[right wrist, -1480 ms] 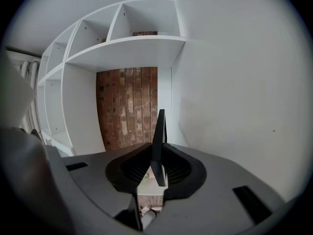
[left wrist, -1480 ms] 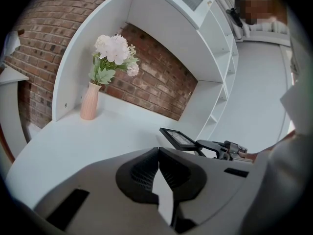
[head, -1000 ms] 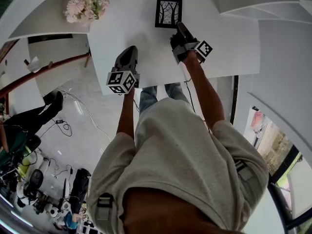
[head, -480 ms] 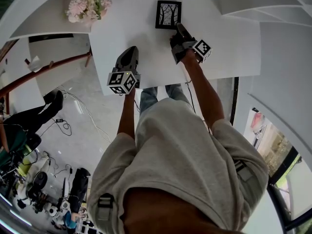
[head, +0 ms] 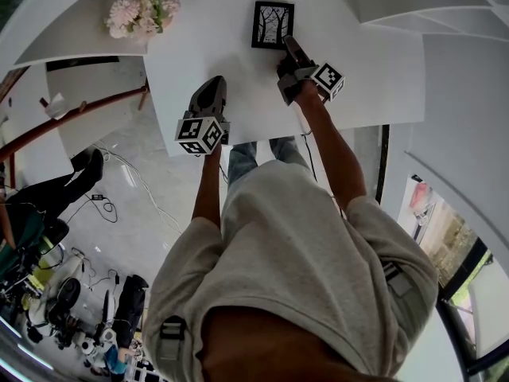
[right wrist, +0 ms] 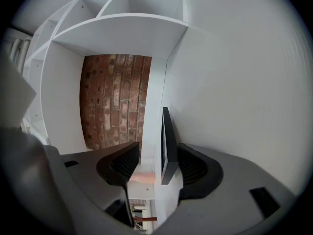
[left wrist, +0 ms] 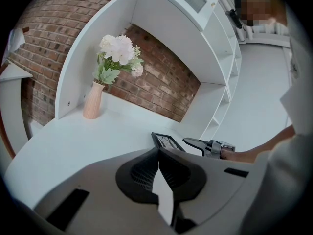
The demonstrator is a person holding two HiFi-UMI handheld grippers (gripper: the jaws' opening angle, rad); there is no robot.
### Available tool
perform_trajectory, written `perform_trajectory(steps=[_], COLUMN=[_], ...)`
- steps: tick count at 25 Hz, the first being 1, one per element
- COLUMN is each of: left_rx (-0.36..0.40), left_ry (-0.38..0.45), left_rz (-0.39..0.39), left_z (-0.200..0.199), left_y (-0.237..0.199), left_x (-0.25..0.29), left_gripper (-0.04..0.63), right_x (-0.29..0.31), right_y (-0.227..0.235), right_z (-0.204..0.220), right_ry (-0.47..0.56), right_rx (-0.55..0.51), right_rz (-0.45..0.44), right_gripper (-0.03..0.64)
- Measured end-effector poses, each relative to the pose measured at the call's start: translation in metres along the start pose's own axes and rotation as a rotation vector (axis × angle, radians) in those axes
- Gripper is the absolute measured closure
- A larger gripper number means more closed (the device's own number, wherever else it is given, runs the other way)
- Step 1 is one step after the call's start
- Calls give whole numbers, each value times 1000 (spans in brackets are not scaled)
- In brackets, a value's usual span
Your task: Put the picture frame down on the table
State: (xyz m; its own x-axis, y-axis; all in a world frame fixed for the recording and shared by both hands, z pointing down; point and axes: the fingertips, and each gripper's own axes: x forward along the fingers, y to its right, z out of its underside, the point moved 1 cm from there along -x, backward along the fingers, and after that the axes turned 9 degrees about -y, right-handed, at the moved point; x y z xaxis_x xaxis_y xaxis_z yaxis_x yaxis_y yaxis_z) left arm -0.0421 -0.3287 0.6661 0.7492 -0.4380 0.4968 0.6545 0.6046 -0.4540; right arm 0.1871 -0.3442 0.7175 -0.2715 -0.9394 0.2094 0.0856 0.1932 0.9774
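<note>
The black picture frame point(head: 273, 25) with a tree drawing lies flat on the white table point(head: 207, 46). My right gripper point(head: 287, 46) is at the frame's near right corner. Its jaws have just been opening. In the right gripper view the frame point(right wrist: 166, 141) stands edge-on between the jaws of the right gripper point(right wrist: 152, 155), close against one pad with a clear gap to the other. My left gripper point(head: 211, 84) hovers shut over the table's near part, holding nothing. From the left gripper view point(left wrist: 157, 153) the frame point(left wrist: 166, 142) and the right gripper point(left wrist: 198, 142) lie ahead.
A pink vase of pale flowers point(head: 141, 10) stands at the table's far left, also in the left gripper view point(left wrist: 93, 99). White shelving point(left wrist: 222, 72) and a brick wall point(left wrist: 161, 87) rise behind the table. The table's near edge point(head: 238, 138) runs just behind the left gripper.
The right gripper and the frame have shifted slightly toward the far side of the table, and the gripper's marker cube has turned a little. The left gripper has stayed put.
</note>
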Motion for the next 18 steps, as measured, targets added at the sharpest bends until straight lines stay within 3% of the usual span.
perform_trajectory(steps=[13,18], left_rx=[7,12], left_ry=[2,5], left_rz=[12,16], left_z=[-2,-3], left_y=[9,13], left_x=[-2,-3], left_gripper=[578,578], right_x=[2,1], right_y=[-19,-15], right_z=[16,26], right_ry=[-178,-284], right_rx=[-321,-500], right_rz=[116,187], right_gripper=[340,337])
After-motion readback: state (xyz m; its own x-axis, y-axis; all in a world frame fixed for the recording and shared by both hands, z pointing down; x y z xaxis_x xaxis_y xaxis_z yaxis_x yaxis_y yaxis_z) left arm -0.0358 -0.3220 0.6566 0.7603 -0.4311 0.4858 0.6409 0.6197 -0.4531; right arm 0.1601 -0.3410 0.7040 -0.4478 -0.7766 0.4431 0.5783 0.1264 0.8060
